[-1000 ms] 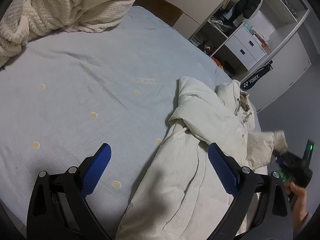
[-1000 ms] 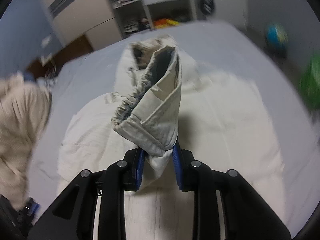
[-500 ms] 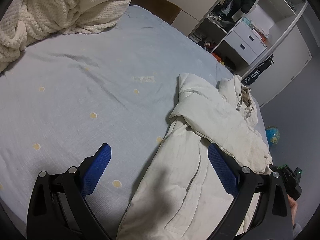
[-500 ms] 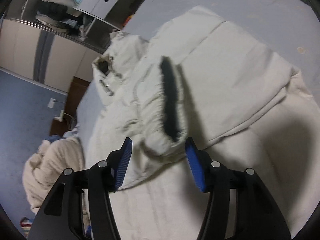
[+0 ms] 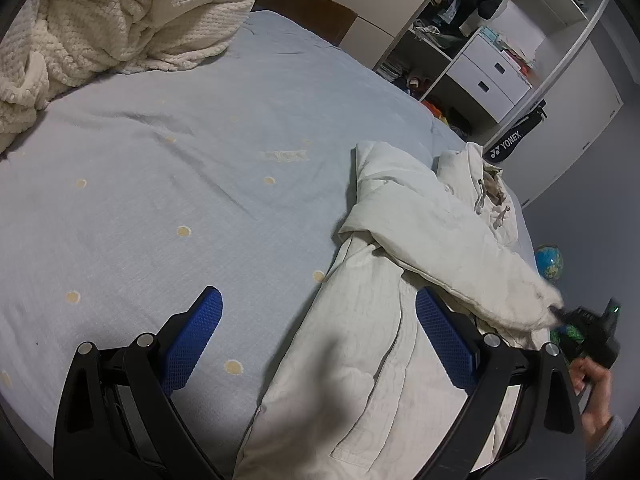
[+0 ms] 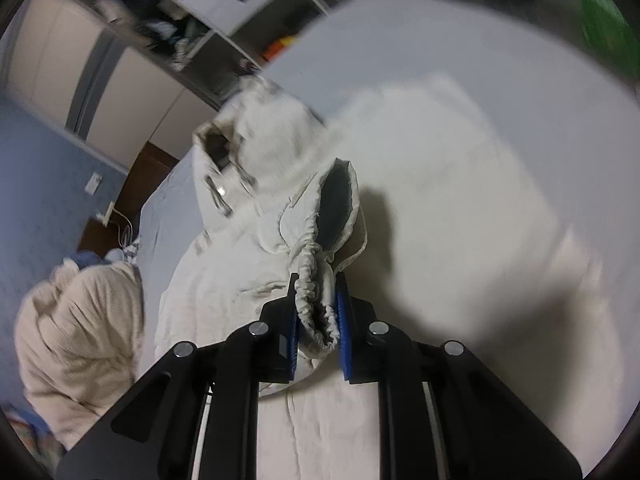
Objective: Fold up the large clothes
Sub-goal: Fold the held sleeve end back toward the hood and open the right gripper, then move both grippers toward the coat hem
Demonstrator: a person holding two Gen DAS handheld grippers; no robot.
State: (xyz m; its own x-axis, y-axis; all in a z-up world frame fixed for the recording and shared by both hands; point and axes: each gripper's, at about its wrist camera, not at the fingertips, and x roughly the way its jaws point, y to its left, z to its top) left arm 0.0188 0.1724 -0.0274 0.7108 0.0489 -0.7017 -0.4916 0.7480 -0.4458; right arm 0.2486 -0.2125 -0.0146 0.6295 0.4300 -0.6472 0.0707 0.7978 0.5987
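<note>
Right wrist: right gripper point(image 6: 318, 320) closing on jacket point(image 6: 420, 208) cuff point(image 6: 316, 304)

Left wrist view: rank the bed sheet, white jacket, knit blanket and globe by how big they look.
Largest to smallest as they appear:
1. Bed sheet
2. White jacket, though it lies nearer the camera, which inflates it
3. Knit blanket, cut off by the frame edge, so unsure against the jacket
4. Globe, farthest away

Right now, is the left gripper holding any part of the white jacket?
No. The left gripper stands wide open above the bed, with the white jacket untouched between its fingers.
</note>
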